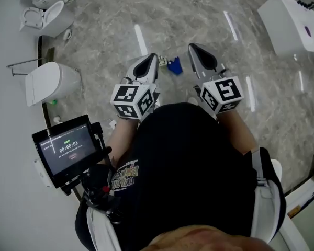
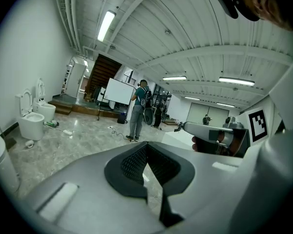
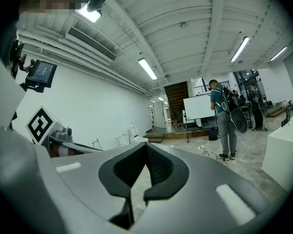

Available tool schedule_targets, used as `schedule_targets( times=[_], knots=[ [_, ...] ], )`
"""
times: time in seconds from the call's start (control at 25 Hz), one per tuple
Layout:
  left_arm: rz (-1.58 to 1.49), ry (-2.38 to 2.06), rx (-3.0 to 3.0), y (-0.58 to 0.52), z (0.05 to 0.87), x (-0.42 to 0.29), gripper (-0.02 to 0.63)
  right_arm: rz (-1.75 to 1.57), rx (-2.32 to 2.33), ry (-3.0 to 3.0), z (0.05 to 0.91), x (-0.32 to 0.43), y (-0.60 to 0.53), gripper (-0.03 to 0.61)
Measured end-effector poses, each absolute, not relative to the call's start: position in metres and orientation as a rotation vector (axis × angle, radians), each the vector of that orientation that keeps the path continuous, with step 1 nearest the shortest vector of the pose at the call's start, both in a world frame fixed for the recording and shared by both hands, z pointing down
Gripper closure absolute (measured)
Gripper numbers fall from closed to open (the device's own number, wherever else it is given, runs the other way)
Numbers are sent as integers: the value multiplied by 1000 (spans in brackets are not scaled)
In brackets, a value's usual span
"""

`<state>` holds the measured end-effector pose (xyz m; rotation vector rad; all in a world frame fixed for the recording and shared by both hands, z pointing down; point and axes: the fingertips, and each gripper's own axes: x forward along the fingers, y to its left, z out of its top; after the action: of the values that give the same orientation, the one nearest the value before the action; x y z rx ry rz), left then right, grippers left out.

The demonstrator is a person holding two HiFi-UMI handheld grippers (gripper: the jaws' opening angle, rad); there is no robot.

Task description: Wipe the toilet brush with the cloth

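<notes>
L tongs (image 1: 150, 58), R tongs (image 1: 194, 47) closed, empty

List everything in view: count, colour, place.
toilets: at least three, white, along the left wall
cloth: one, blue, on the floor just ahead of the grippers
small object: one, pale, left of the cloth, too small to identify
box: one, white, on the floor to the right
whiteboard: one, white, far end of the room
bystander: one, teal top, standing by the whiteboard
screen: one, black, on the rig at the person's left
left gripper: grey, shut, empty
right gripper: grey, shut, empty
</notes>
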<state>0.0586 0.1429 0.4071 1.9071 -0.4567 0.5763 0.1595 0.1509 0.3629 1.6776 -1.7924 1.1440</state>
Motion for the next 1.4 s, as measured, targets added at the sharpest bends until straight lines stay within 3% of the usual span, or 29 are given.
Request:
schedule_targets(
  times=[1.4],
  knots=[
    [509, -446, 1960, 135, 398, 76, 611, 1173, 1707, -1811, 360, 149, 147, 575]
  ],
)
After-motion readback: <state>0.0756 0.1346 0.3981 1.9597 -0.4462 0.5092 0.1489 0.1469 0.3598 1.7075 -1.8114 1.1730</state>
